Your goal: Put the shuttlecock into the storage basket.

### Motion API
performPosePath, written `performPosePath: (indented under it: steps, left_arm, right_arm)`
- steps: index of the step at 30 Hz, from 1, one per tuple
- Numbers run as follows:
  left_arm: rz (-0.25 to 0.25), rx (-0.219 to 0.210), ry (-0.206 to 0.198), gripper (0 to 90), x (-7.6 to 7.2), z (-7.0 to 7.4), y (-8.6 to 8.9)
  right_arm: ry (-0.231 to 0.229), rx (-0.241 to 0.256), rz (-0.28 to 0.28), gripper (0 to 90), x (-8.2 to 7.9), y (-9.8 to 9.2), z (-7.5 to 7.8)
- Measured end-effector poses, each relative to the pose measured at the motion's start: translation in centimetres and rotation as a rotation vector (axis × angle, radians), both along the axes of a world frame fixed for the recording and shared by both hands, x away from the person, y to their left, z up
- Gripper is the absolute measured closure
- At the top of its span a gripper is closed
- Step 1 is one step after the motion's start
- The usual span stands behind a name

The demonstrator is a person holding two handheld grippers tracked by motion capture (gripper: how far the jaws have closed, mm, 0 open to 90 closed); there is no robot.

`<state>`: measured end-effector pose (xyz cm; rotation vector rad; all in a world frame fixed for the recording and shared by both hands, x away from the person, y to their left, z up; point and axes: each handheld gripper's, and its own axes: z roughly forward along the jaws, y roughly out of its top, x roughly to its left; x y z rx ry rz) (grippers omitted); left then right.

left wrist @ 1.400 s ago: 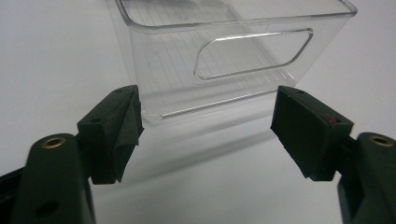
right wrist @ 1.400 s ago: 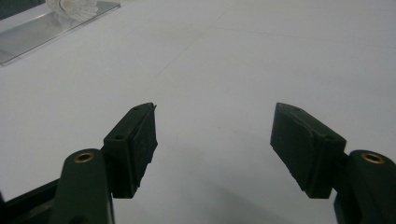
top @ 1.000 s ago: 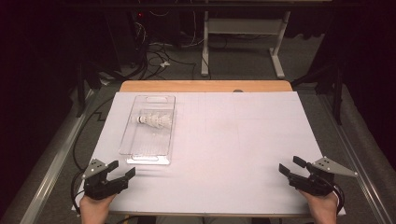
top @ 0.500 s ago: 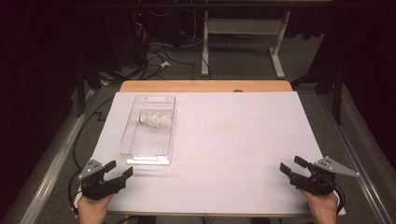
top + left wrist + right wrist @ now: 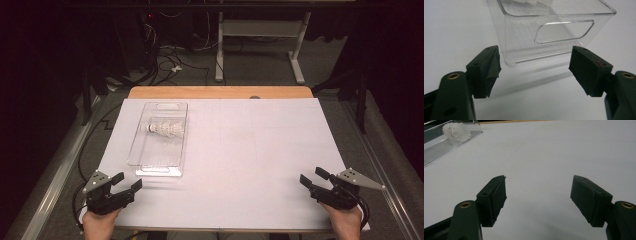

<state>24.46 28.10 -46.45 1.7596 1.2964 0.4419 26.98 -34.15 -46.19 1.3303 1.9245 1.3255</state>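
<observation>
A clear plastic bin (image 5: pixel 159 167) lies on the left half of the white table cover, long side running away from me. Inside it, toward the far end, rests a white shuttlecock (image 5: pixel 165 130), lying on its side. My left gripper (image 5: pixel 126 183) is open at the near left corner, a short way in front of the bin's near end wall (image 5: pixel 554 37), nothing between its jaws. My right gripper (image 5: pixel 314 179) stands open at the near right corner over bare cover, also holding nothing. The right gripper view catches the shuttlecock (image 5: pixel 456 131) and the bin (image 5: pixel 439 147) far off at the upper left.
The white cover (image 5: pixel 260 145) spreads over a wooden table whose far edge (image 5: pixel 220 92) shows. Beyond it are a white desk frame (image 5: pixel 260 45) and cables on the dark floor. Metal rails run along both table sides.
My left gripper has slid slightly back toward the near left corner. The right gripper, bin and shuttlecock have stayed put.
</observation>
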Motion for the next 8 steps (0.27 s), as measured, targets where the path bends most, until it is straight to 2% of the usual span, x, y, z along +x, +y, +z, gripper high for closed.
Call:
performPosePath:
  steps: [8]
  left_arm:
    - [0.002, -0.003, 0.001, 26.0, 0.06, -0.02, 0.01]
  right_arm:
    - [0.0, 0.002, -0.002, 28.8, 0.04, -0.02, -0.01]
